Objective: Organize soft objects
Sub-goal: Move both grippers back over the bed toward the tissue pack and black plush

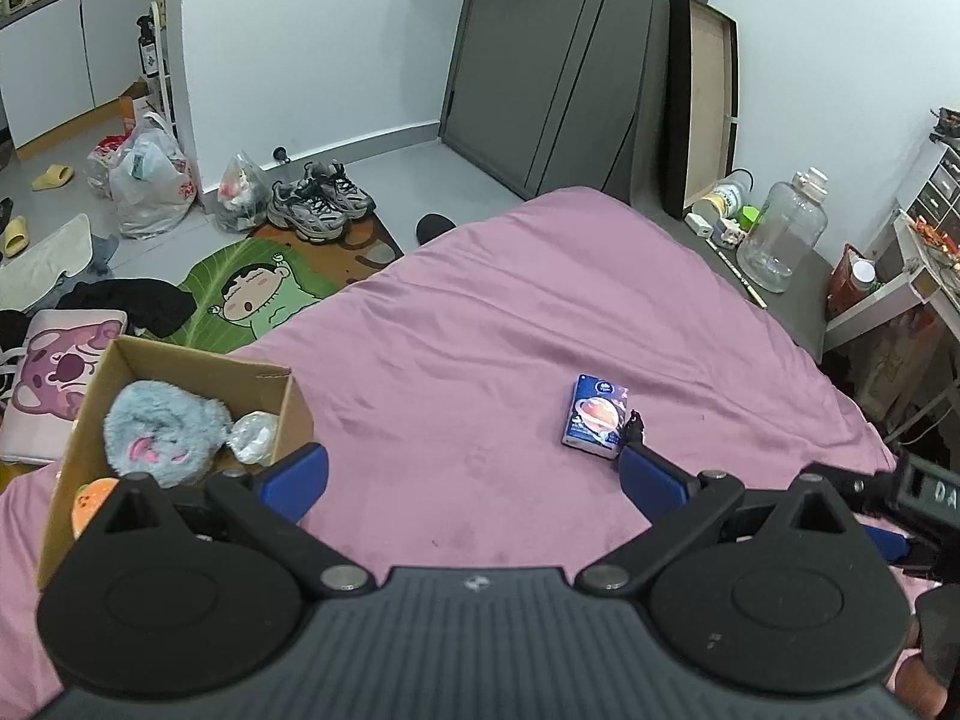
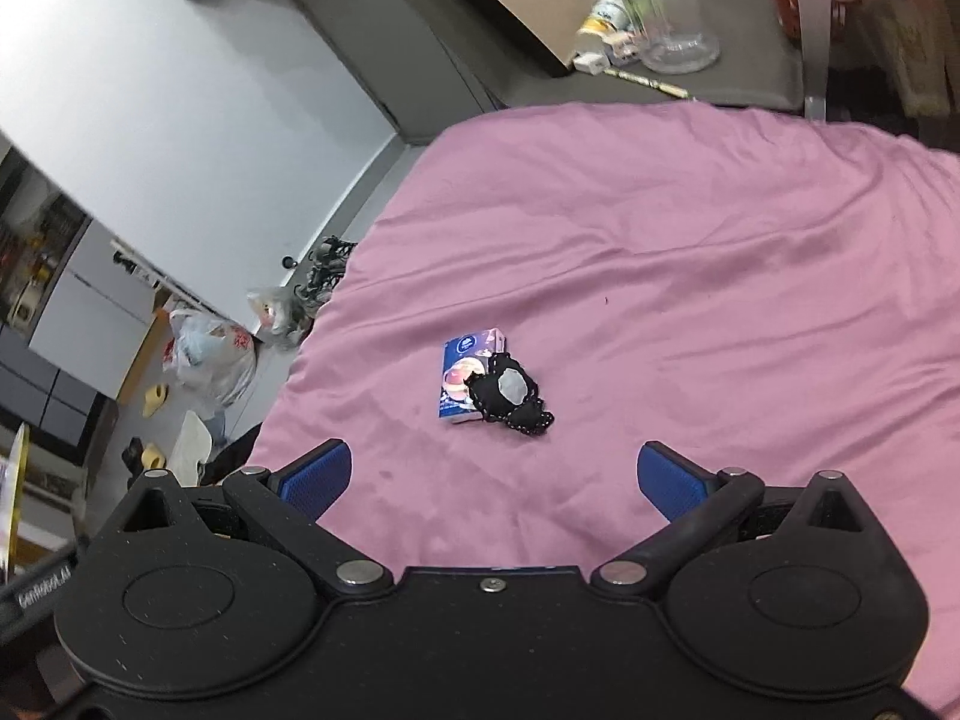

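Both our claws are spread wide and hold nothing. The right claw (image 2: 492, 480) hovers over the pink bedsheet (image 2: 690, 252), facing the small black lace-edged pouch (image 2: 510, 393) that leans on the blue tissue packet (image 2: 465, 381). The left claw (image 1: 474, 474) waits beside the open cardboard box (image 1: 288, 408), which holds the grey fluffy plush (image 1: 162, 432). We should probably descend squarely, straddle the pouch only, and pinch its middle without snagging the packet.
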